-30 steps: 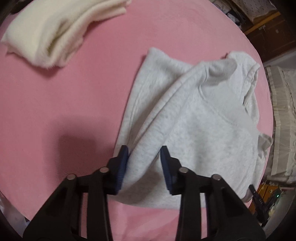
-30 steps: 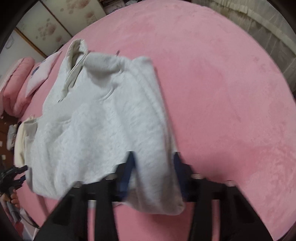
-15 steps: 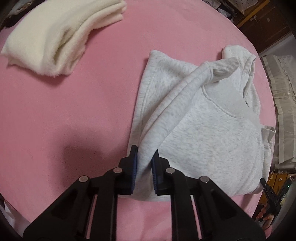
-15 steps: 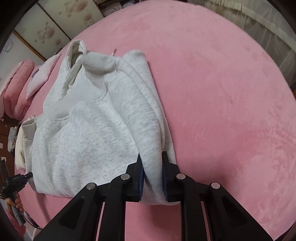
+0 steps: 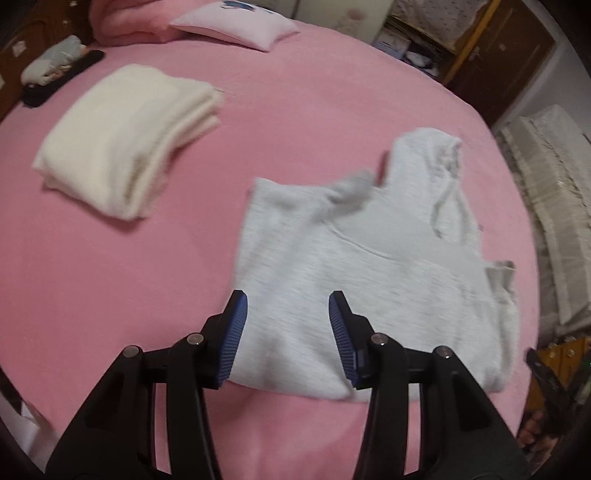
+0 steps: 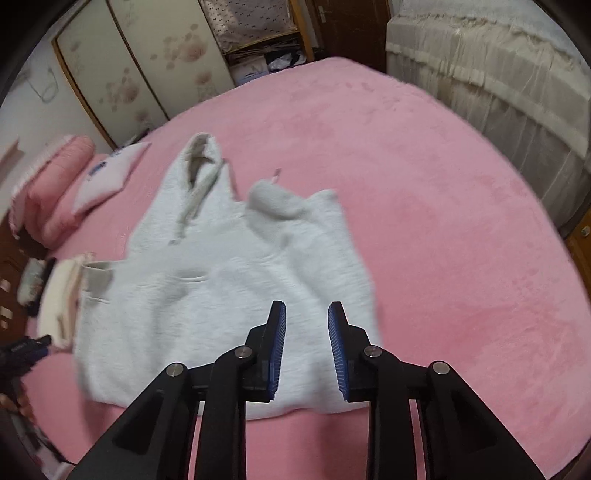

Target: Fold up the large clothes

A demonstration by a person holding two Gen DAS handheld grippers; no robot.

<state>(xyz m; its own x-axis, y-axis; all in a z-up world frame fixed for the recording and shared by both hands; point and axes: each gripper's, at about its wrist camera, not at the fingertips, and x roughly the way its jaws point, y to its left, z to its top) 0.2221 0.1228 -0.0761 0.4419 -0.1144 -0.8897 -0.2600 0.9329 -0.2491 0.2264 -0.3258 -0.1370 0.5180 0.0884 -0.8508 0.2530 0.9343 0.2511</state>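
Bed cover [image 5: 295,122]: pink, plush, filled most of both views.
Head of bed: pale pink pillow [image 5: 236,27] with a blue mark, beside a rolled pink quilt [image 6: 55,192].
Wardrobe [image 6: 147,62]: sliding panels, cream with faded pink flower print, brown wood frame.
Far corner: dark wooden door [image 5: 502,62]; open shelf [image 6: 258,33] with patterned fabric bins just beside it.
Beside bed: cream frilled fabric cover [image 6: 498,74], hanging in pleats.
Light: dim, even, indoor.
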